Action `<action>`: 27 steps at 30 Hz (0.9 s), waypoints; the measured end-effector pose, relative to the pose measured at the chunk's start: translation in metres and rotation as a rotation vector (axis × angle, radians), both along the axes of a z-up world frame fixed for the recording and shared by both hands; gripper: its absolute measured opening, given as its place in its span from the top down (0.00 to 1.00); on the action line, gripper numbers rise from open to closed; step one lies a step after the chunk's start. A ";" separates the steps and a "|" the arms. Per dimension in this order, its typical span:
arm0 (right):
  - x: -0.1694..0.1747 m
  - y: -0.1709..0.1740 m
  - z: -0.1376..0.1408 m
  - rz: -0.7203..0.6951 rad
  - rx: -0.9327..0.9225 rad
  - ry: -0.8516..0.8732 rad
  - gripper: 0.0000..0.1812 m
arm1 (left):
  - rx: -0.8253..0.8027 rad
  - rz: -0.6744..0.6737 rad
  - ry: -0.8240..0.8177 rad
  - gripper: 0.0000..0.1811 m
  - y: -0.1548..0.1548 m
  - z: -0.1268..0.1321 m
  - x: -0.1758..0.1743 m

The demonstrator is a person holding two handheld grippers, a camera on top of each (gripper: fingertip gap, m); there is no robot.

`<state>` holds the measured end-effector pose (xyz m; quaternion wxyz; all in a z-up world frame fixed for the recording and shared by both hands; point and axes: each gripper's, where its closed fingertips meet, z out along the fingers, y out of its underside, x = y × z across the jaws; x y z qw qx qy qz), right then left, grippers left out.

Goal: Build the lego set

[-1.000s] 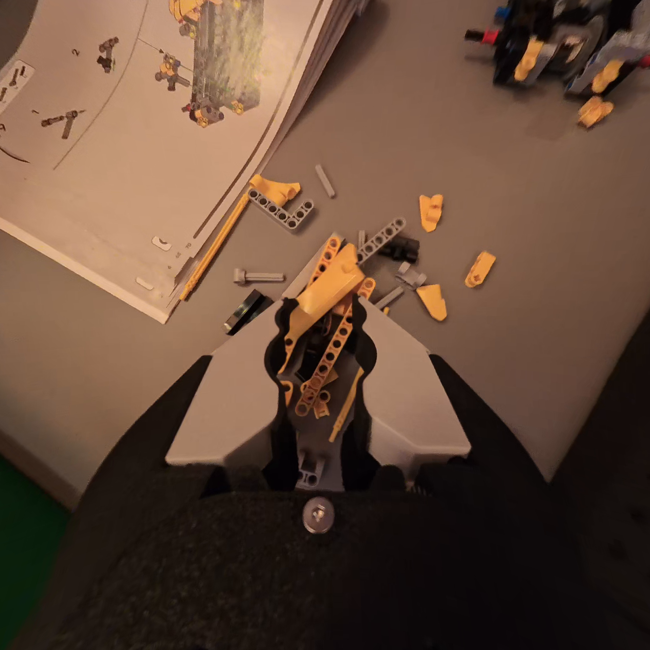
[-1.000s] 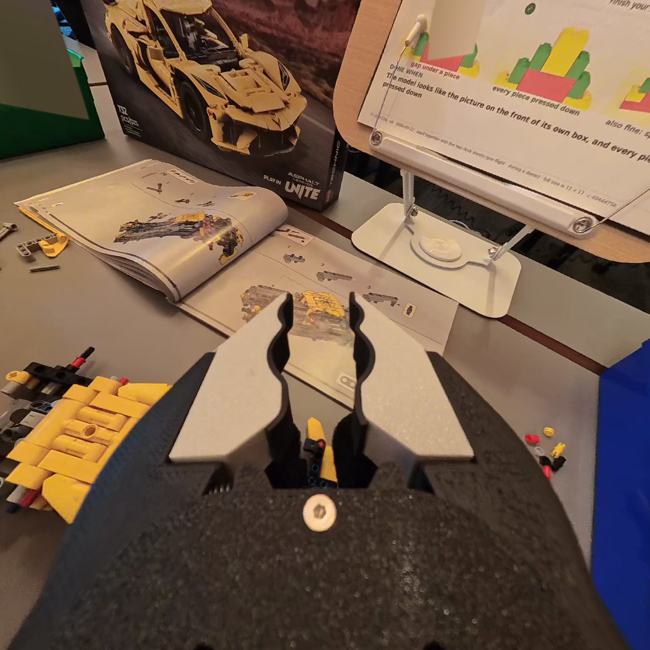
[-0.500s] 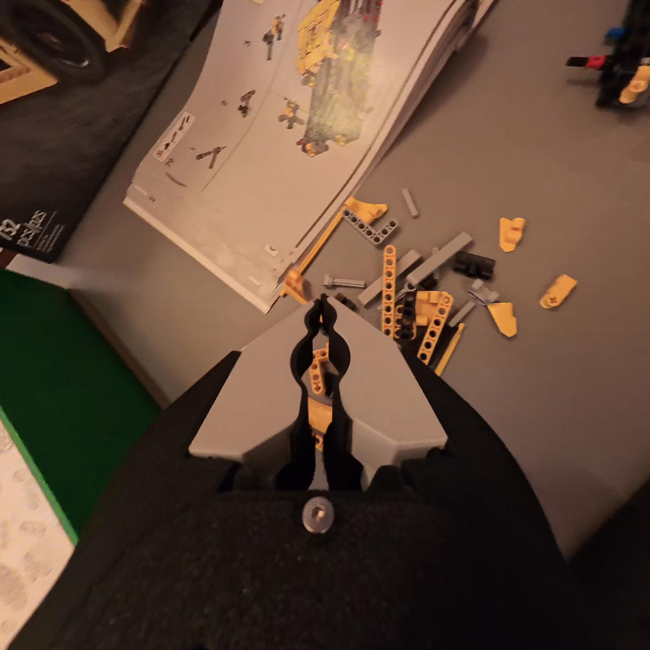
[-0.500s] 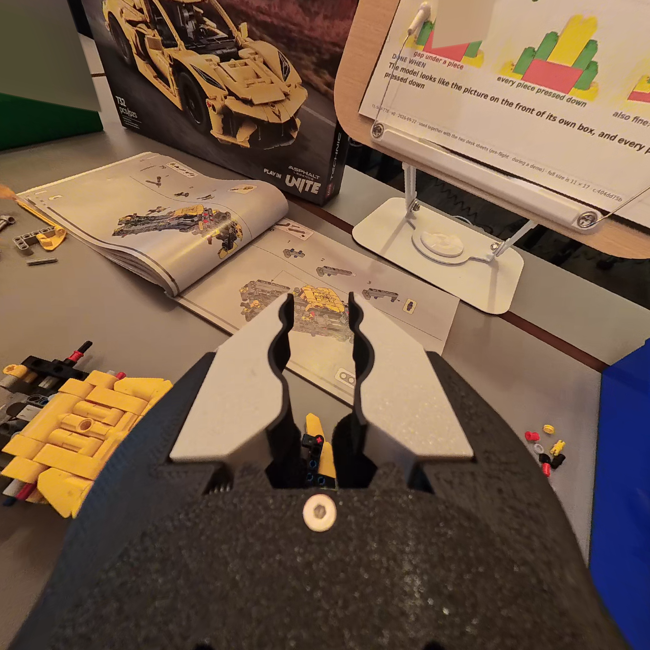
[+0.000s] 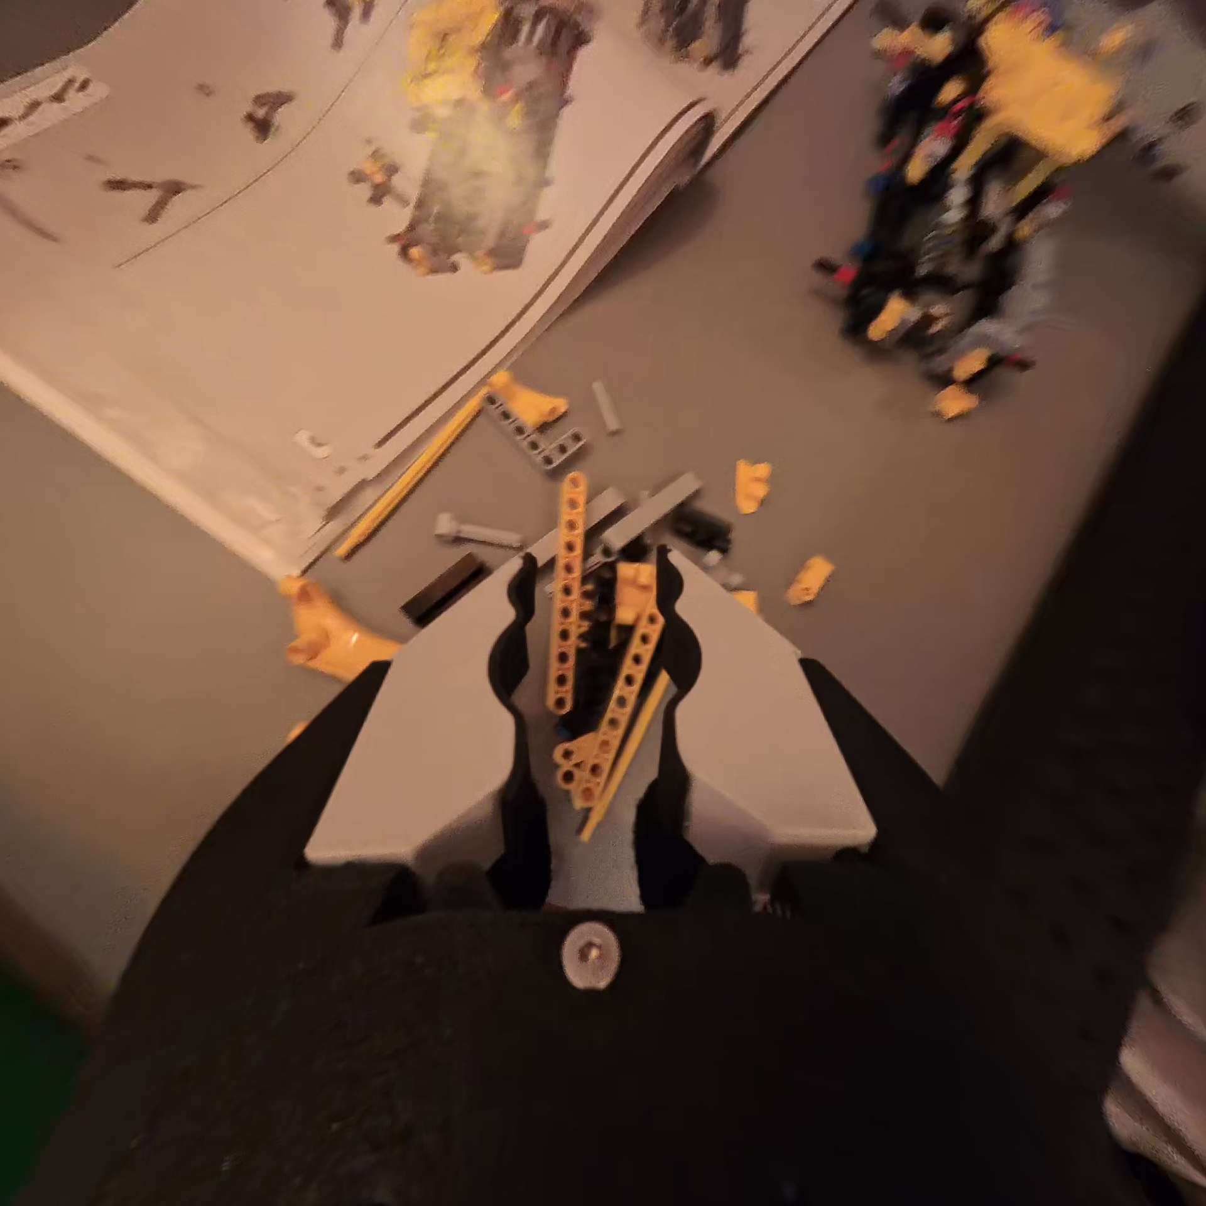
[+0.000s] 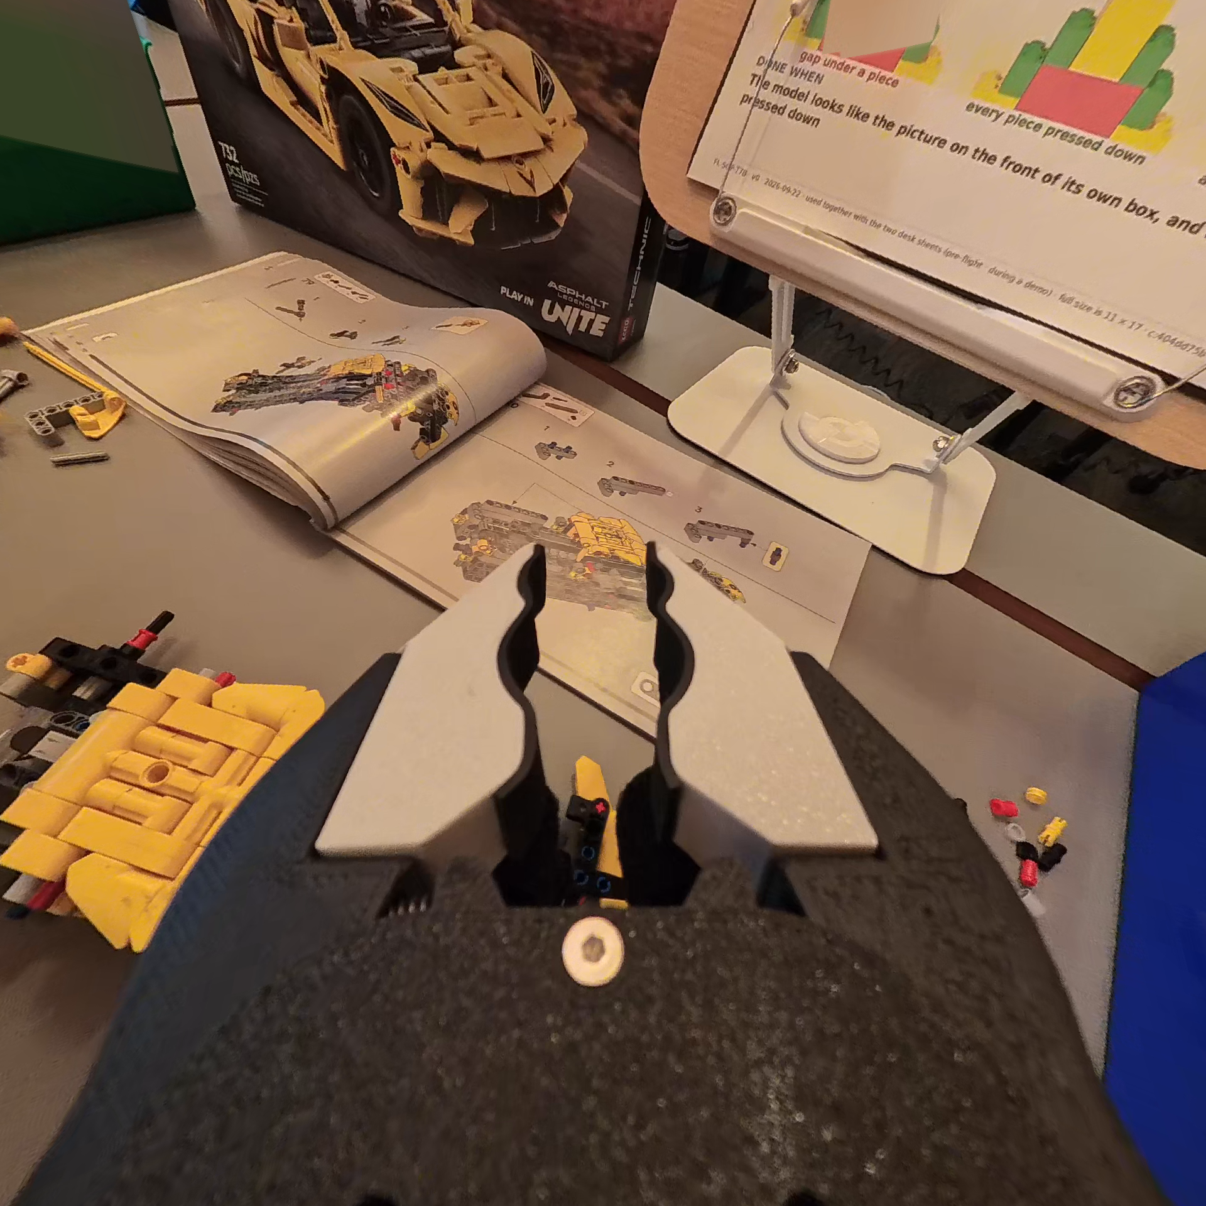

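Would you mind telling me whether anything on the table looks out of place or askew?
Mostly ordinary build clutter. One oddity: a thin yellow rod lies half tucked under the manual edge, easy to overlook. Loose beams lie crossed in a heap below the open left tongs.

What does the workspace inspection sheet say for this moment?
Surface: grey table, partly covered.
Job's things: open manual; half-built yellow and black car; set box standing behind the manual; loose pieces in a pile by the manual's corner.
Clutter: small pins near a blue bin; green bin far left.
Grippers: left tongs open above the pile, holding nothing; right tongs open above the manual's page, with a yellow and black piece showing low between the fingers, grip unclear.
Cables: nothing seen.
Surroundings: instruction sheet on a white stand.
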<state>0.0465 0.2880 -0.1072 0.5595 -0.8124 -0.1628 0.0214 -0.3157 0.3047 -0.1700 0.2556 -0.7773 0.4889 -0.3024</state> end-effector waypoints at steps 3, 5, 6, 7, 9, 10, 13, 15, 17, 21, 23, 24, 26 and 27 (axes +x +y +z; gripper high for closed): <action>0.000 0.000 -0.003 0.001 -0.007 -0.015 0.84 | 0.027 -0.032 0.091 0.80 -0.005 -0.015 -0.006; -0.001 0.000 -0.004 0.005 -0.013 -0.020 0.84 | 0.028 -0.067 0.142 0.82 -0.013 -0.024 -0.007; -0.002 0.000 -0.004 0.007 -0.014 -0.023 0.84 | 0.020 -0.071 0.148 0.86 -0.016 -0.026 -0.007; -0.002 0.000 -0.004 0.007 -0.014 -0.026 0.84 | 0.023 -0.071 0.150 0.94 -0.017 -0.026 -0.008; -0.003 0.000 -0.005 0.008 -0.015 -0.032 0.84 | 0.069 -0.038 0.157 1.00 -0.010 -0.021 -0.013; -0.003 0.000 -0.005 0.009 -0.015 -0.034 0.84 | 0.084 -0.018 0.156 1.00 -0.007 -0.019 -0.016; -0.005 0.000 -0.005 0.014 -0.018 -0.034 0.84 | 0.102 0.014 0.157 1.00 -0.005 -0.011 -0.026; -0.006 0.000 -0.005 0.016 -0.016 -0.040 0.84 | 0.107 0.025 0.173 1.00 -0.006 -0.010 -0.035; -0.006 0.000 -0.005 0.018 -0.014 -0.045 0.84 | 0.092 0.021 0.154 1.00 -0.013 -0.005 -0.039; -0.008 0.000 -0.006 0.024 -0.019 -0.045 0.84 | 0.159 -0.006 0.184 0.92 -0.014 -0.011 -0.036; -0.010 0.000 -0.005 0.027 -0.018 -0.054 0.84 | 0.132 -0.023 0.198 0.86 -0.012 -0.018 -0.032; -0.010 0.000 -0.005 0.026 -0.015 -0.062 0.84 | 0.081 -0.043 0.169 0.85 -0.017 -0.019 -0.026; -0.010 -0.001 -0.005 0.025 -0.012 -0.082 0.84 | -0.002 -0.082 0.131 0.85 -0.027 -0.022 -0.020; -0.010 -0.001 -0.005 0.022 -0.011 -0.091 0.85 | 0.001 -0.088 0.133 0.85 -0.028 -0.024 -0.019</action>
